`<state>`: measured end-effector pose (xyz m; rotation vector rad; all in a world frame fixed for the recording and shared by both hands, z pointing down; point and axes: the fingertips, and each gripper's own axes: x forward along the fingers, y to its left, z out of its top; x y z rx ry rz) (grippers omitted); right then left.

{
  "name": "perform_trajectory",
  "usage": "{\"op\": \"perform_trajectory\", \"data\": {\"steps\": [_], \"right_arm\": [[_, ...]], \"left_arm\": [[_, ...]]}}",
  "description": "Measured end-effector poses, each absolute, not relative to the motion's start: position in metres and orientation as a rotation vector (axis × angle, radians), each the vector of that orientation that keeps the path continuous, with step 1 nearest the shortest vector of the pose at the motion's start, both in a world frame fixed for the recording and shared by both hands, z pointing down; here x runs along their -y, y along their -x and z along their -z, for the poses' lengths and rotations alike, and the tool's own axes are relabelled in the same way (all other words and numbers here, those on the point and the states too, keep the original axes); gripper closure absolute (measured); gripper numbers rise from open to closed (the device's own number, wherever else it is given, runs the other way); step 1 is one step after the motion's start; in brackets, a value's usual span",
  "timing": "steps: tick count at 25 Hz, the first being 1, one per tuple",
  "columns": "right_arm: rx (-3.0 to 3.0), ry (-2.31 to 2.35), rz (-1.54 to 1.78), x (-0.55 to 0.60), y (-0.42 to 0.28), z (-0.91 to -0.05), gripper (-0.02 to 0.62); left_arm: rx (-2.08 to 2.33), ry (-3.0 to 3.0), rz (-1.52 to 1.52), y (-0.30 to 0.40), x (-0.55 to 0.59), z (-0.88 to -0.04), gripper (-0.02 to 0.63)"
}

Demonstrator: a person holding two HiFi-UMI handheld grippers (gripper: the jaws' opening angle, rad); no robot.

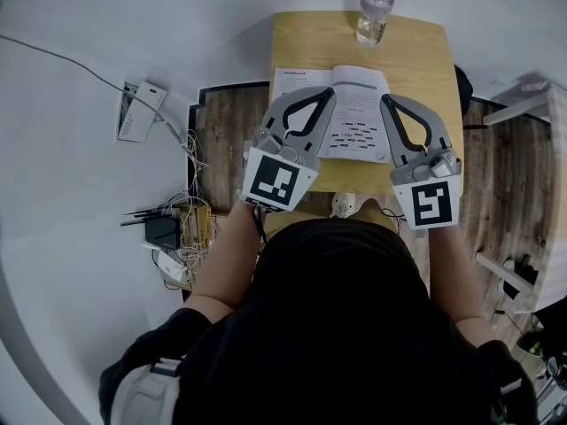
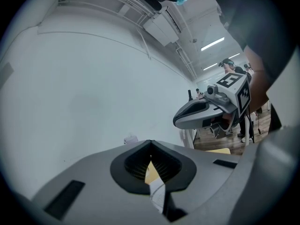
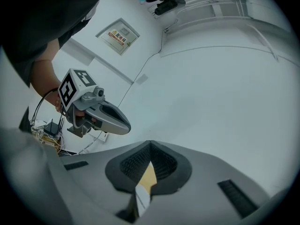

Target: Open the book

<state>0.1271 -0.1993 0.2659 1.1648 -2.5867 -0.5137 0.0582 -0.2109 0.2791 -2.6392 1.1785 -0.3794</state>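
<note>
An open book with printed pages lies on a small wooden table in the head view. Both grippers hover over it, side by side. My left gripper sits over the book's middle fold, its jaws meeting at the tips with nothing seen pinched. Over the right page's edge, my right gripper is shut too. In the left gripper view the jaws touch, and a strip of page shows below them. The right gripper view shows closed jaws above a bit of page.
A clear plastic bottle stands at the table's far edge. On the floor to the left lie a white power strip, cables and a black router. White furniture stands at the right. A white wall is ahead.
</note>
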Motion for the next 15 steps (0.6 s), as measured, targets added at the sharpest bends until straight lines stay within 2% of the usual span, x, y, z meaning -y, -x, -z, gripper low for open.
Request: {"op": "perform_trajectory", "data": {"steps": [15], "right_arm": [[2.551, -1.175, 0.527, 0.2023, -0.1340, -0.2686, 0.566]], "left_arm": [[-1.142, 2.632, 0.430, -0.0647, 0.2094, -0.2739, 0.595]]}}
